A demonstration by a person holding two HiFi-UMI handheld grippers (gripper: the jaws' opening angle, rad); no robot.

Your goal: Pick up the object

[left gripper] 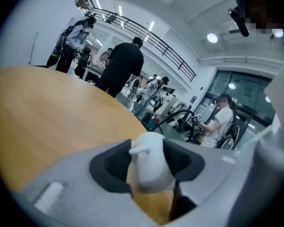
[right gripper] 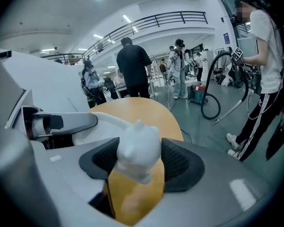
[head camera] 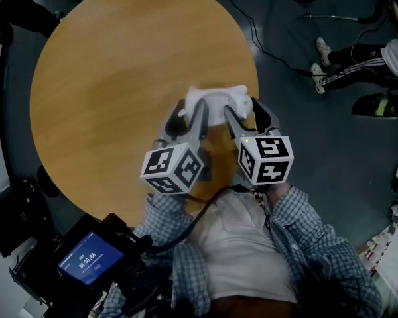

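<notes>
The white figurine lies crosswise over the near right edge of the round bench. Its long axis runs from one gripper to the other. The left gripper has its jaws pinching the end with a small nub. The right gripper has its jaws clamped on the end with ear-like bumps, which points toward the bench's right edge. Whether the figurine touches the wood cannot be told.

Bare wood of the round table lies open leftward and beyond, while the left gripper and right gripper crowd the white object.
</notes>
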